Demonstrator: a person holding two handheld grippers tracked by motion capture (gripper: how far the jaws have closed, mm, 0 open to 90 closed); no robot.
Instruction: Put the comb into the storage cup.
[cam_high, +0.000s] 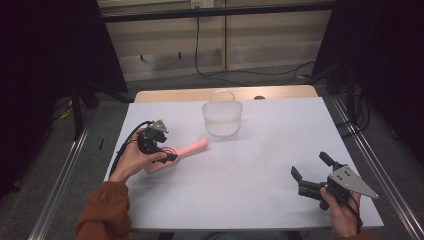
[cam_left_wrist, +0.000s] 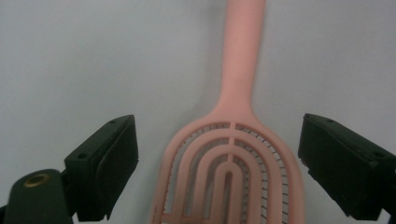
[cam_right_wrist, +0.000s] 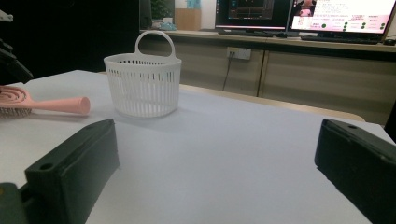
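Nearest the high camera, at the table's (cam_high: 280, 125) near right corner, the right gripper (cam_high: 306, 172) lies low in the person's right hand (cam_high: 342, 212), its jaws spread wide with nothing between them and aimed leftward across the white top. Over at the left, the pink hairbrush (cam_high: 187, 149) lies flat on the table, its long axis running from the vented paddle head near the left edge to the handle tip, which points right and slightly away, toward the white basket (cam_high: 222, 119). In the left gripper view the head fills the bottom centre and the handle runs straight up and away. Above that head, the left gripper (cam_high: 167, 156) is tilted downward in the left hand (cam_high: 131, 161), the wrist bent and an orange sleeve (cam_high: 105, 212) coming in from the bottom edge. Its jaws stand apart on either side of the brush head (bare table shows between each pad and the pink rim), so they are not pressing on it. Beyond the handle tip and apart from it, the slatted basket stands upright with its loop handle raised; nothing can be seen inside it.
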